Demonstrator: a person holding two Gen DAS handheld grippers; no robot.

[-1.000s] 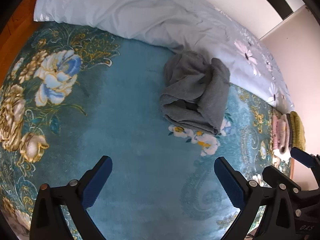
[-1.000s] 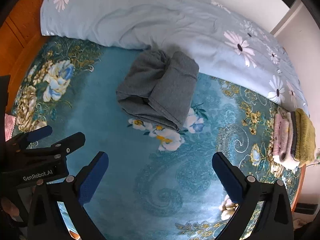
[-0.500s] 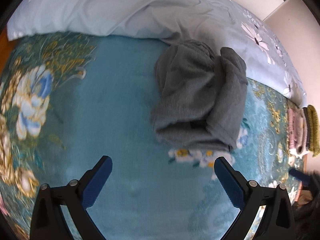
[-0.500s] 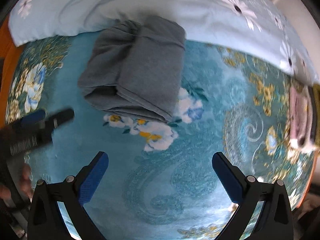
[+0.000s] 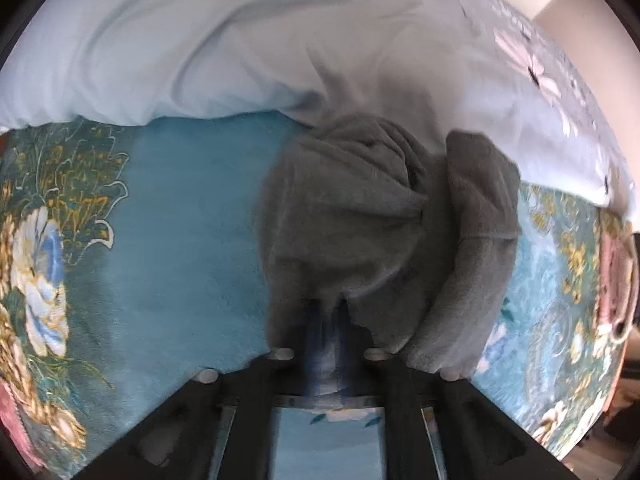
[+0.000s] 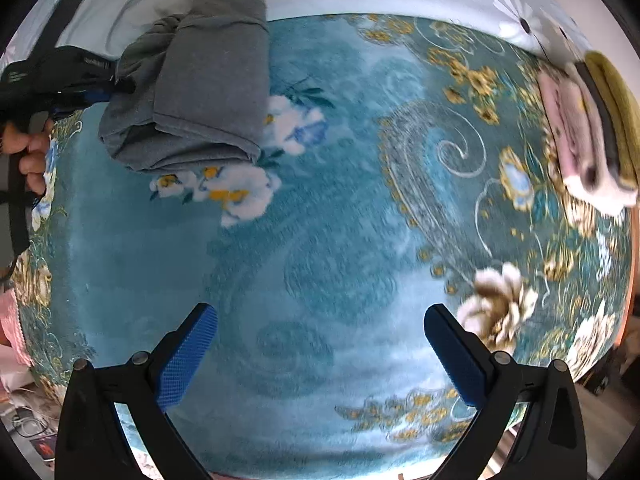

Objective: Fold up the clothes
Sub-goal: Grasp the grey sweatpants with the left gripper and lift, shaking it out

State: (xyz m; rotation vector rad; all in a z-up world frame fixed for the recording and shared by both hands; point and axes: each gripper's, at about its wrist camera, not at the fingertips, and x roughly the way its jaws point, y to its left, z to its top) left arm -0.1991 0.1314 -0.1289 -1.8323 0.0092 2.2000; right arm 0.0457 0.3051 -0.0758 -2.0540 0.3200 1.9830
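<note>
A folded grey garment [image 5: 360, 224] lies on the teal floral blanket [image 5: 180, 240], against the pale blue duvet. My left gripper [image 5: 326, 320] is shut on the garment's near edge, its blue pads pressed together under the cloth. In the right wrist view the grey garment [image 6: 200, 84] sits at the upper left with the left gripper [image 6: 100, 90] clamped on its left edge. My right gripper [image 6: 320, 344] is open and empty above bare blanket [image 6: 320, 240], well to the right of the garment.
A pale blue duvet with white flowers [image 5: 240, 40] runs along the far side. A stack of folded clothes, pink, white and olive [image 6: 592, 120], sits at the right edge of the bed. The bed's edge lies near the right gripper.
My left gripper moved in to the grey garment and shut on its near edge. My right gripper stayed open and swung right, away from the garment.
</note>
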